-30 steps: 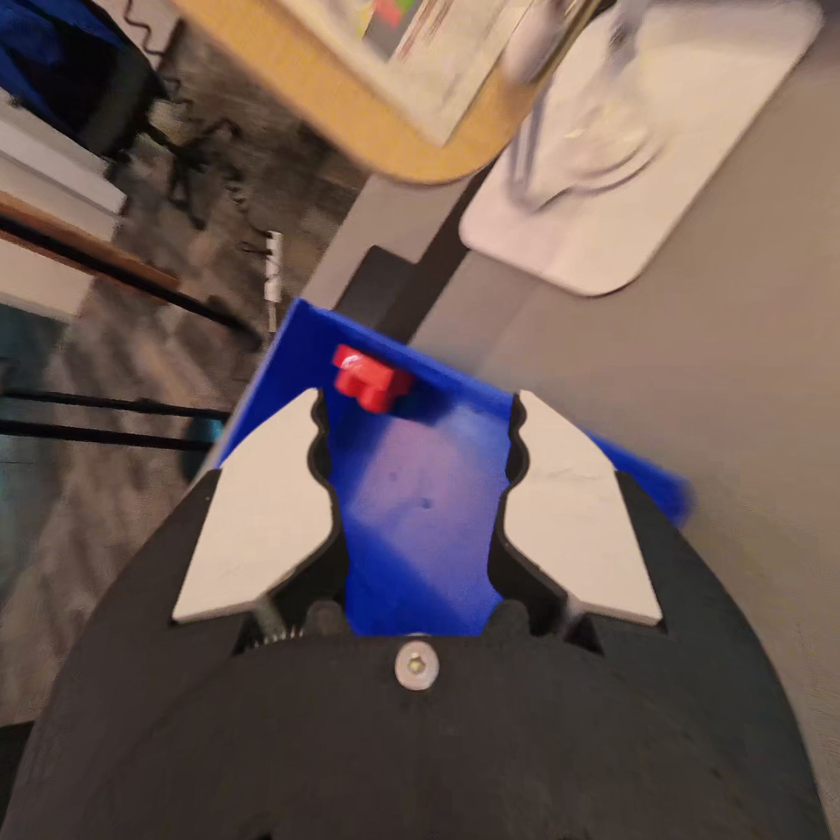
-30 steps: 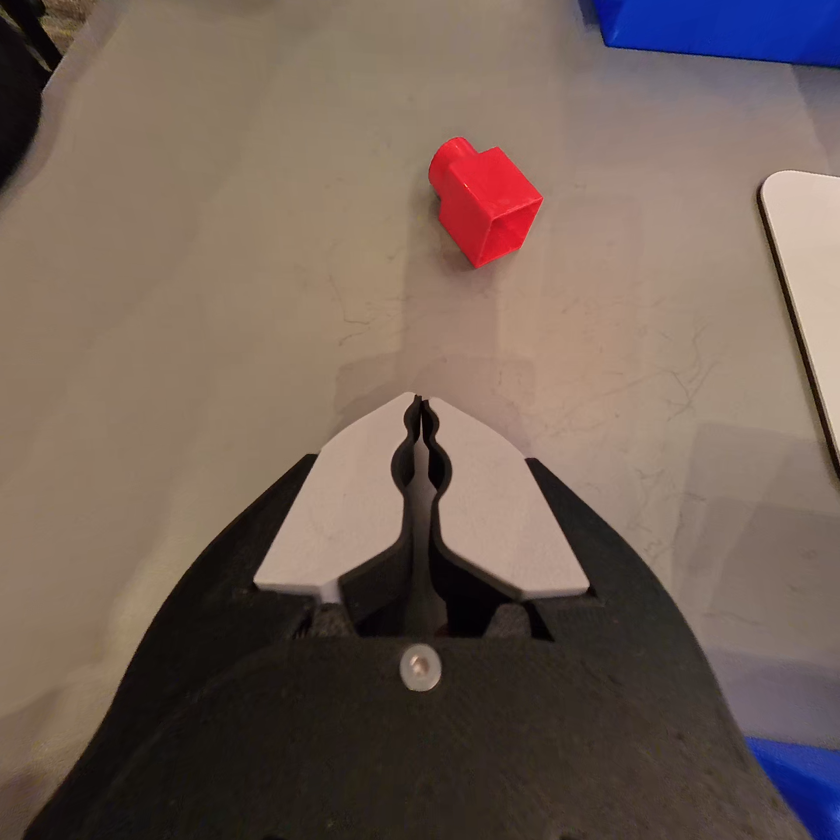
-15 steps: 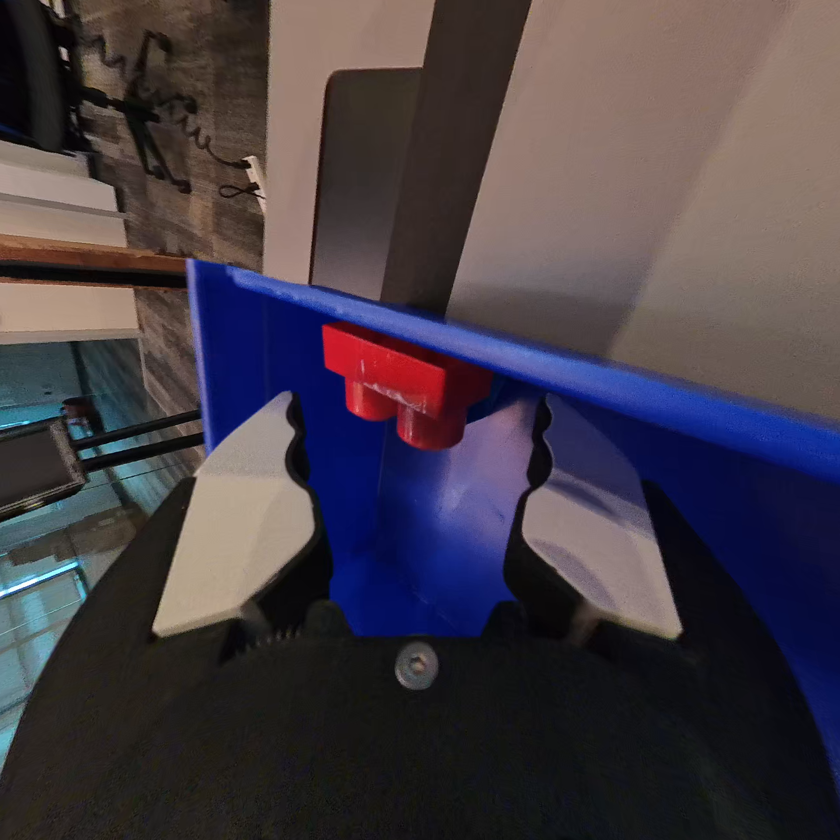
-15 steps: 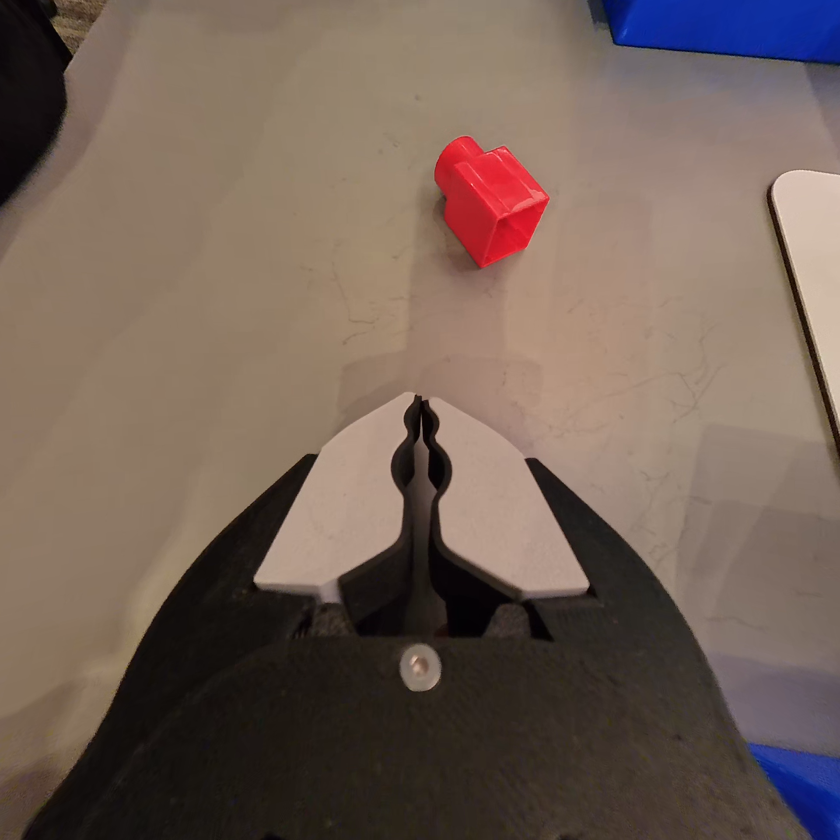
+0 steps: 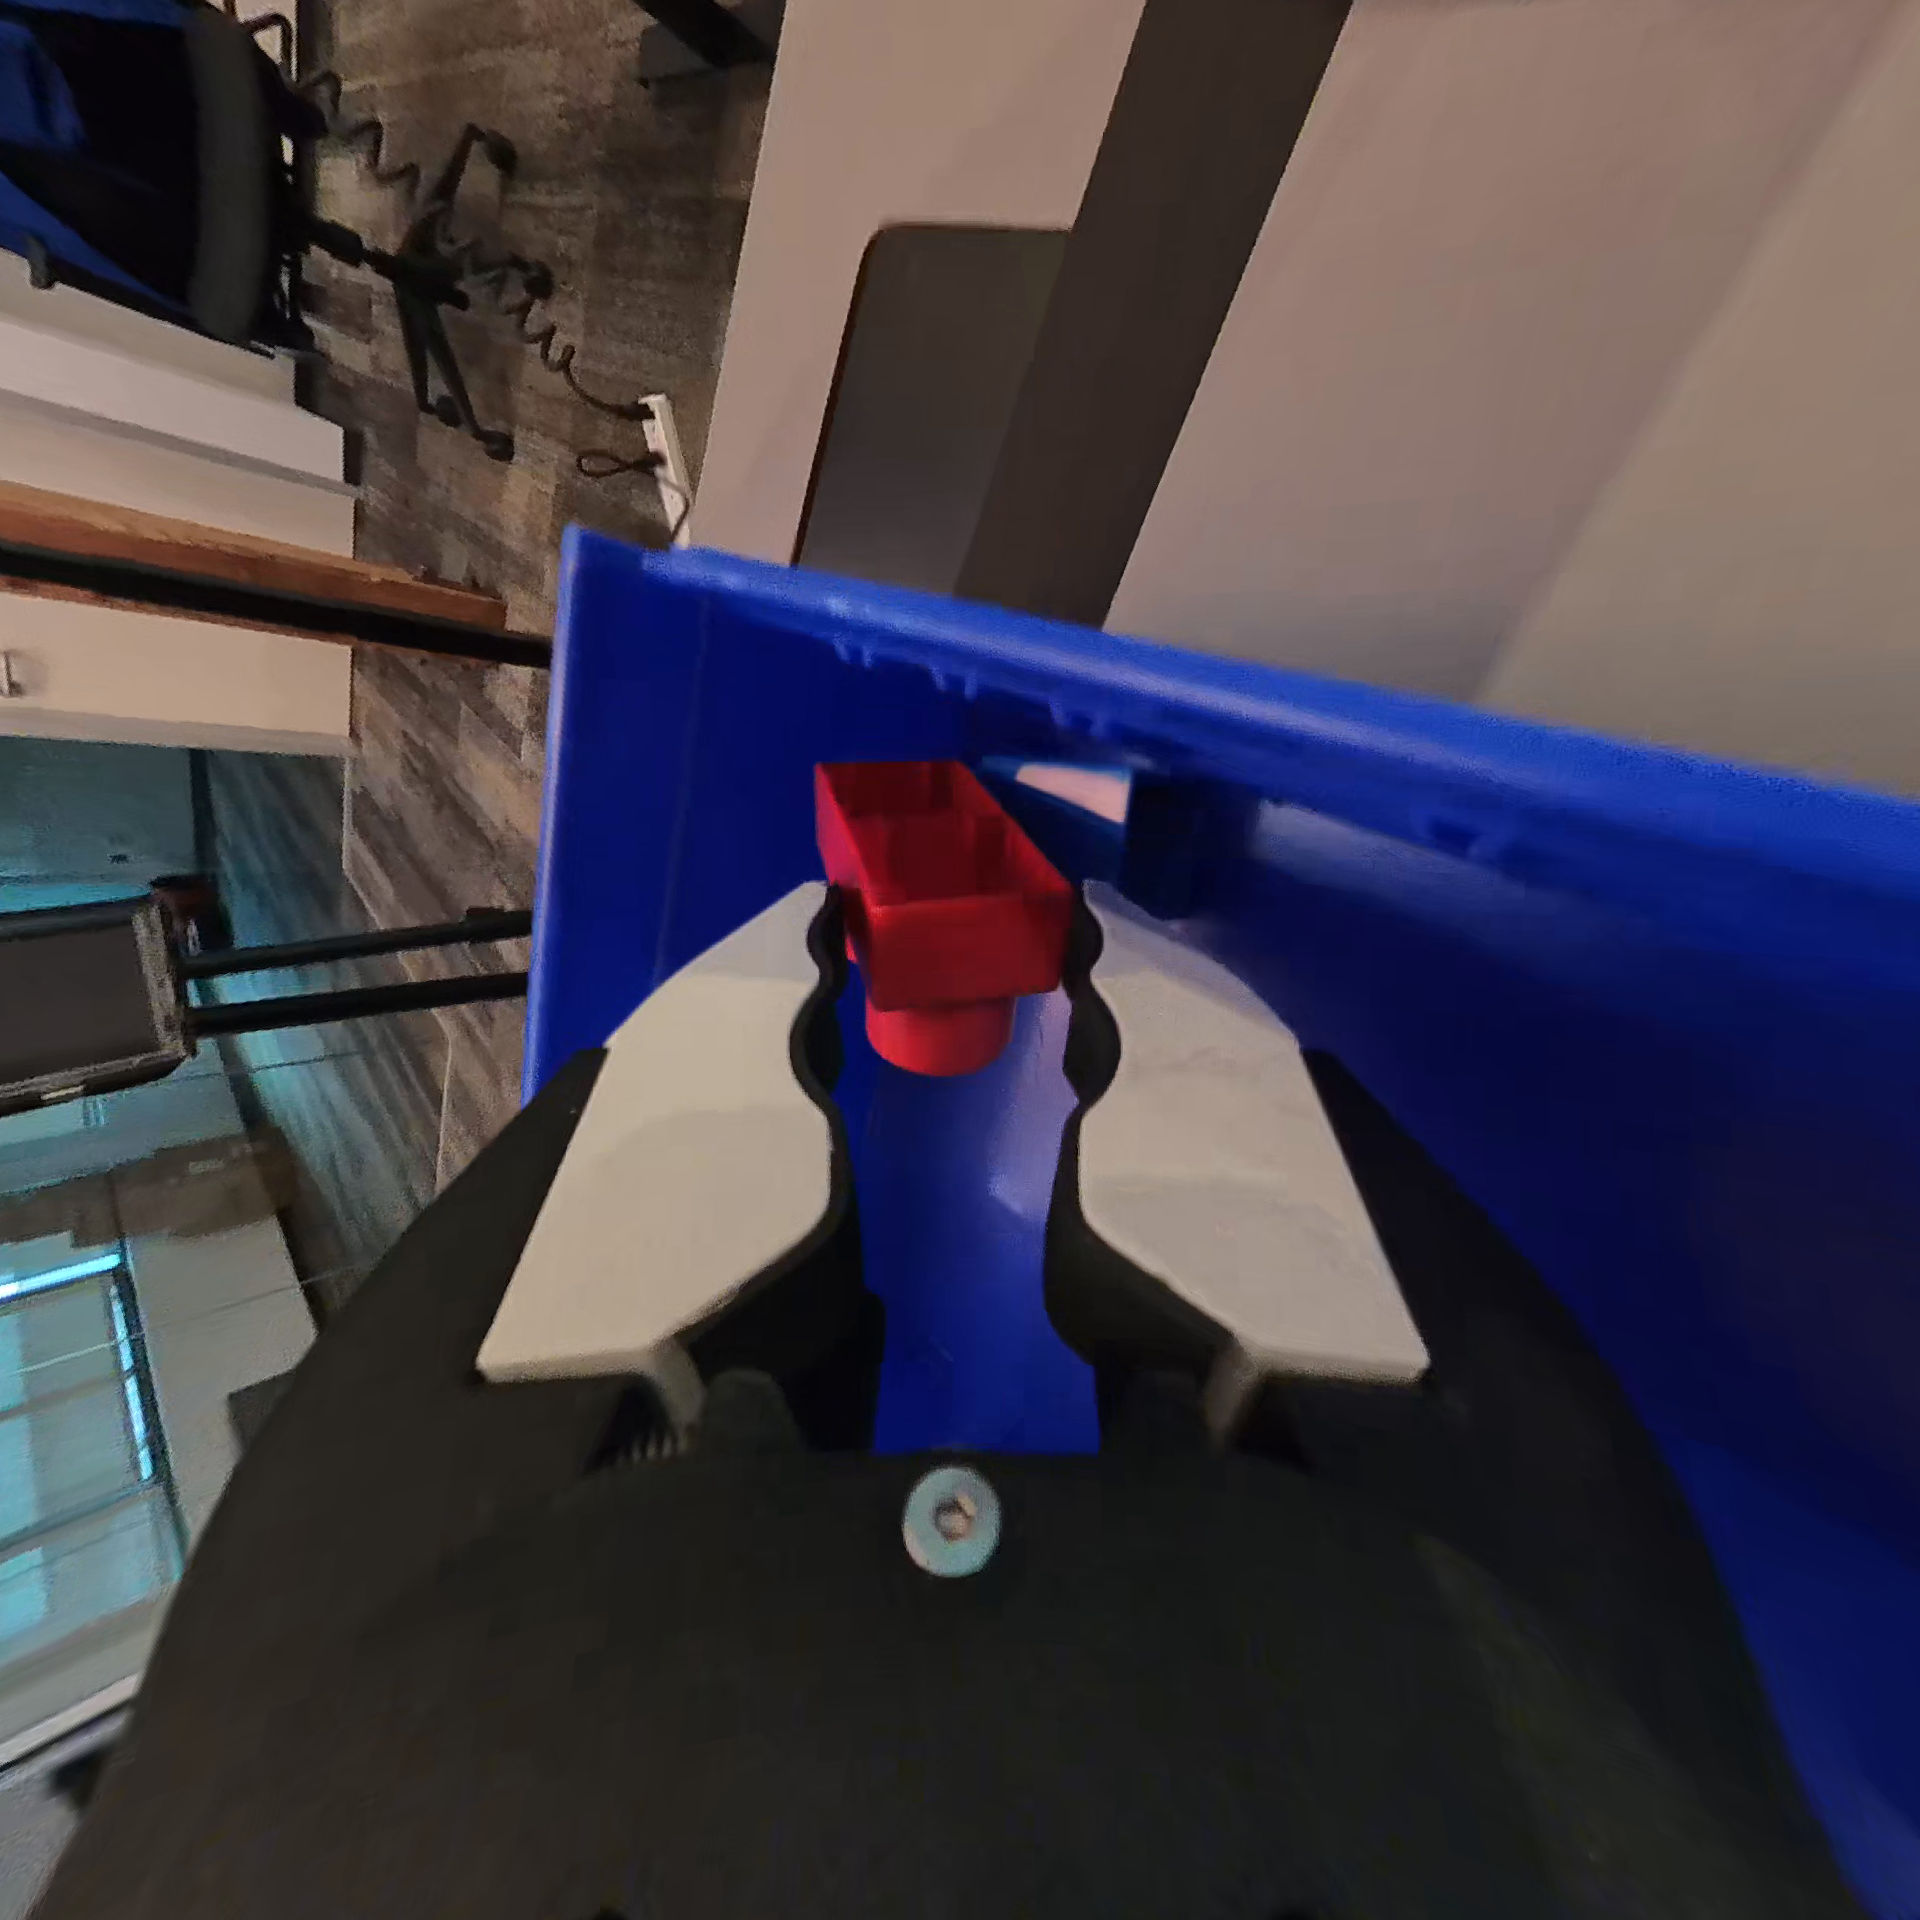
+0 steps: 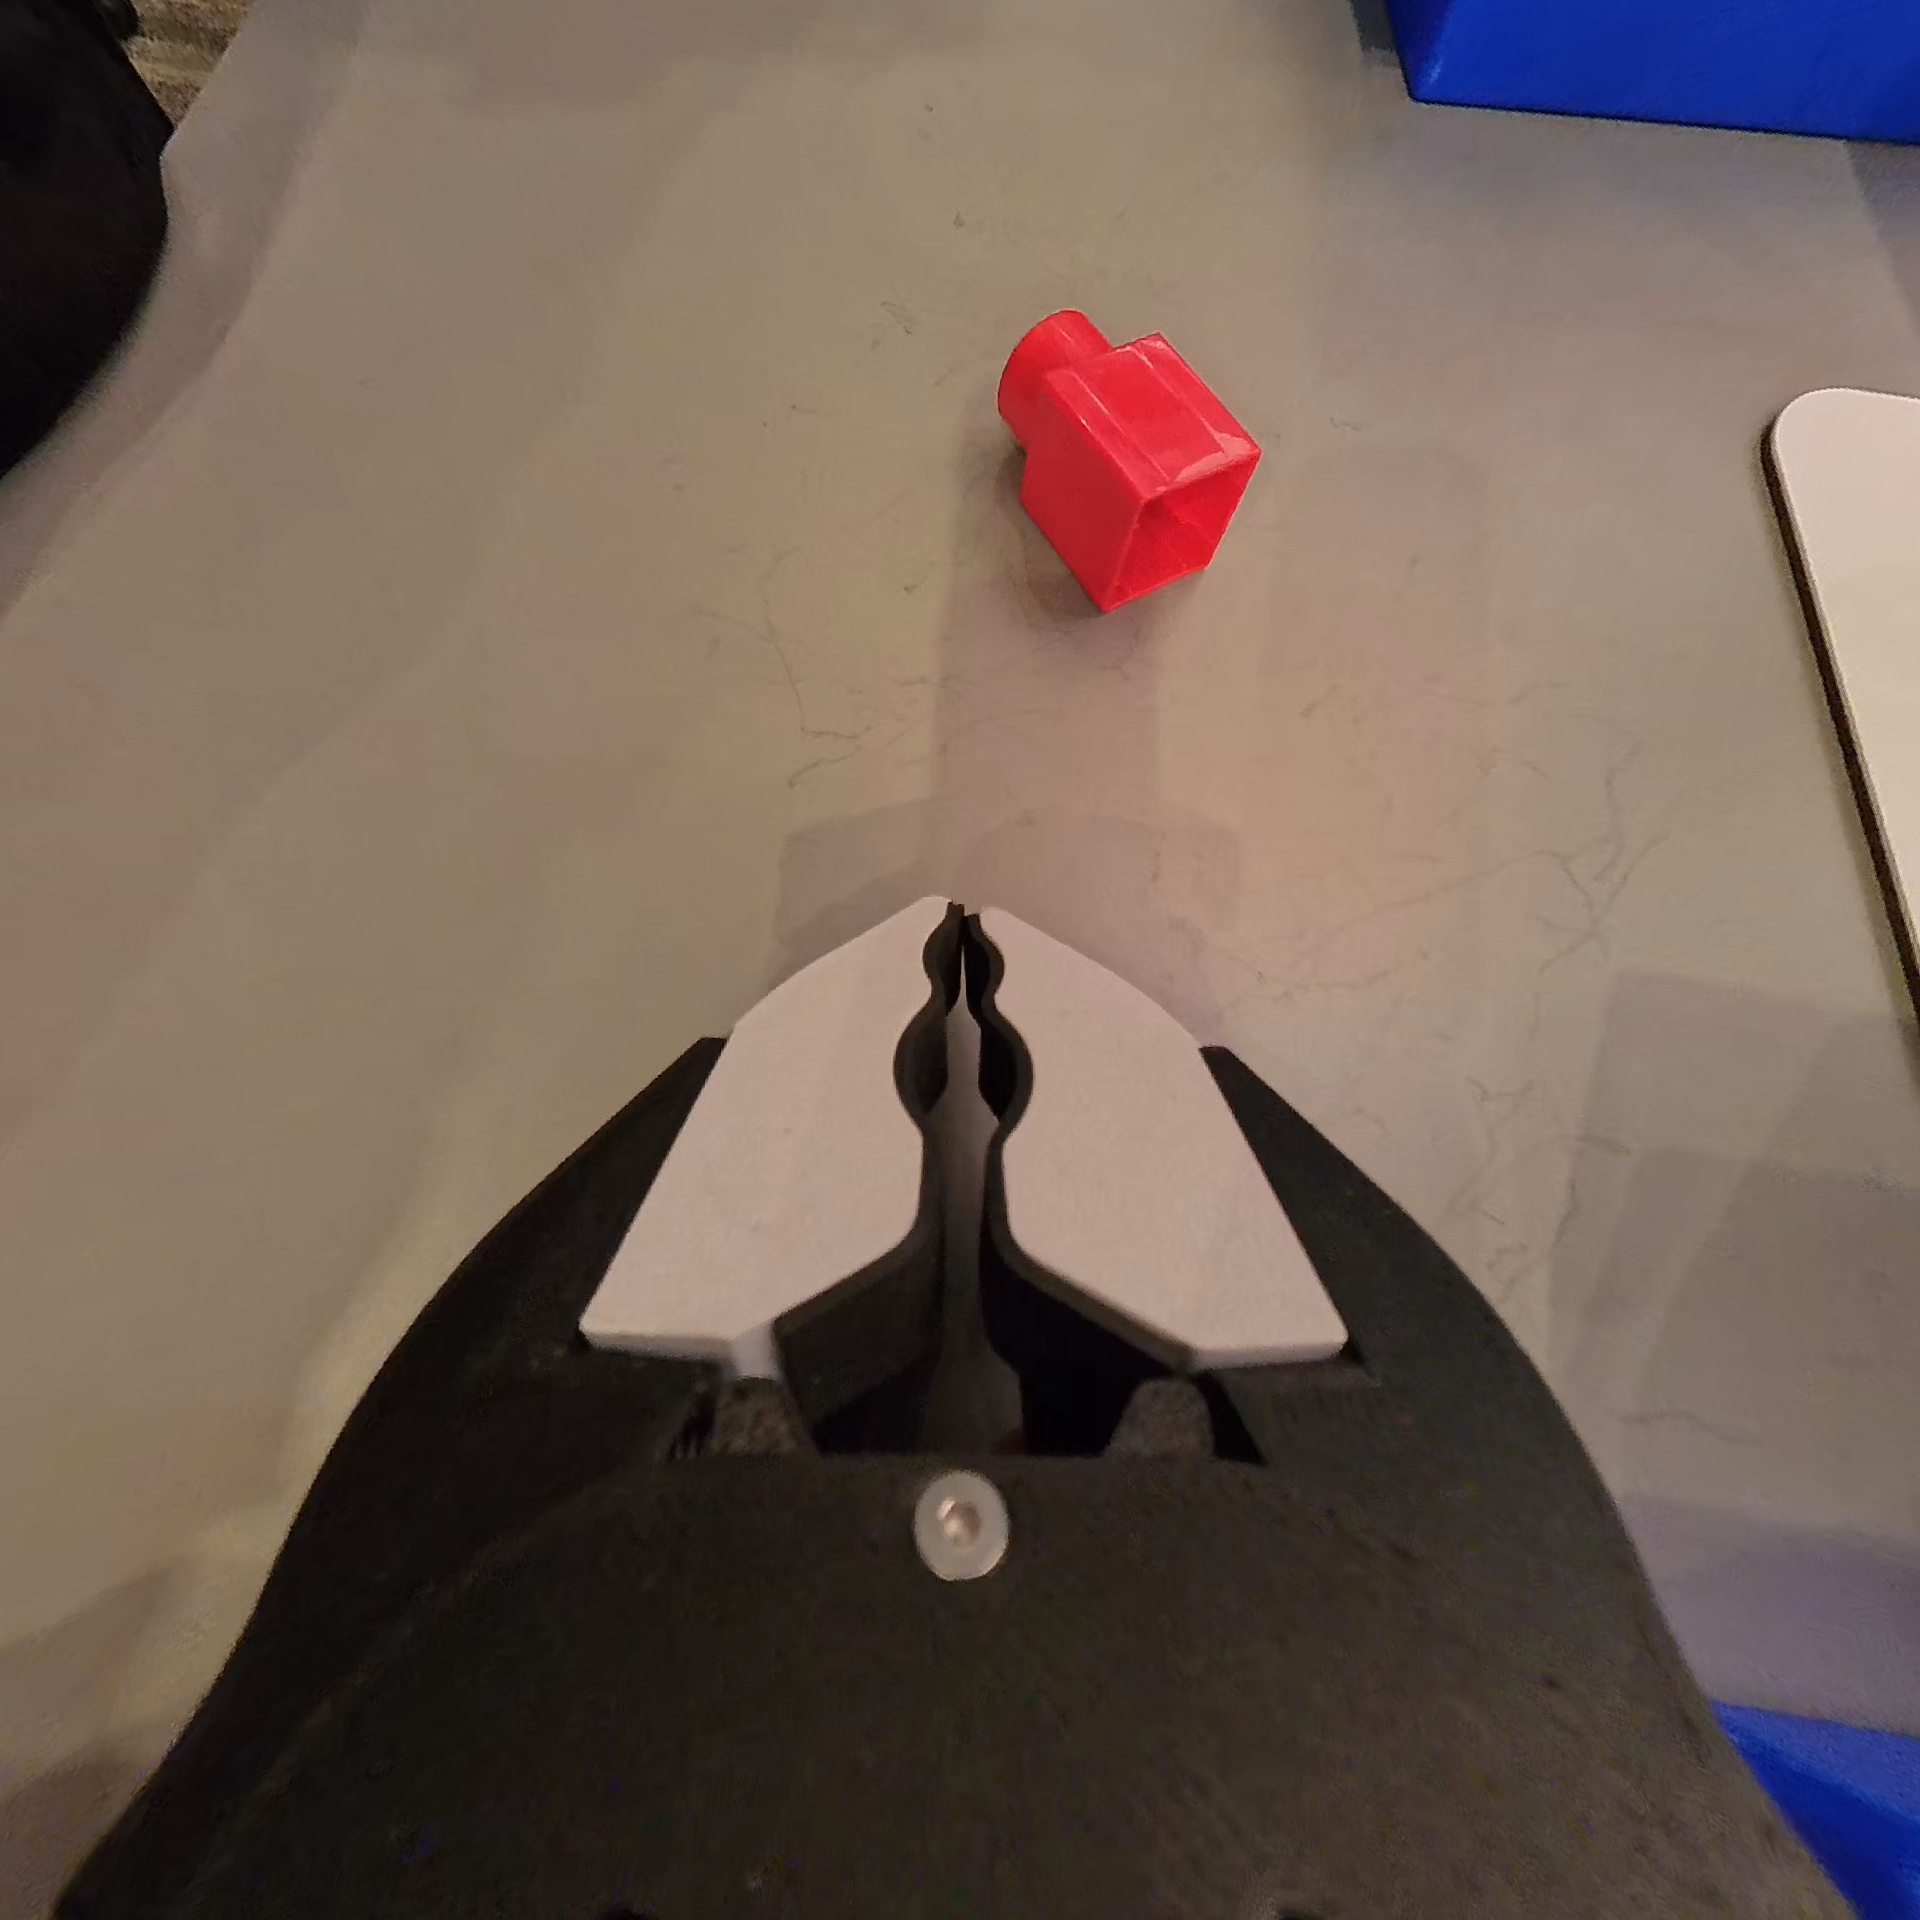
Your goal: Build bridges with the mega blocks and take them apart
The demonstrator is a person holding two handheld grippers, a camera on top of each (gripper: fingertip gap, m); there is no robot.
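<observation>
The left tongs, wide open half a second ago, have narrowed onto a red two-stud block inside the blue bin, apparently pinching its sides, so a pick for the bridge seems begun. The right tongs stay closed and empty above the counter. Farther off, a red single-stud block lies tipped over.

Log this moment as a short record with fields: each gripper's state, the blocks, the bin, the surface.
left gripper: closed on a long red block, pads against its two sides, inside the blue bin
right gripper: shut, nothing in it, above the grey table
small red block: on its side on the table, ahead of the right gripper, untouched
white board: at the table's right edge
</observation>
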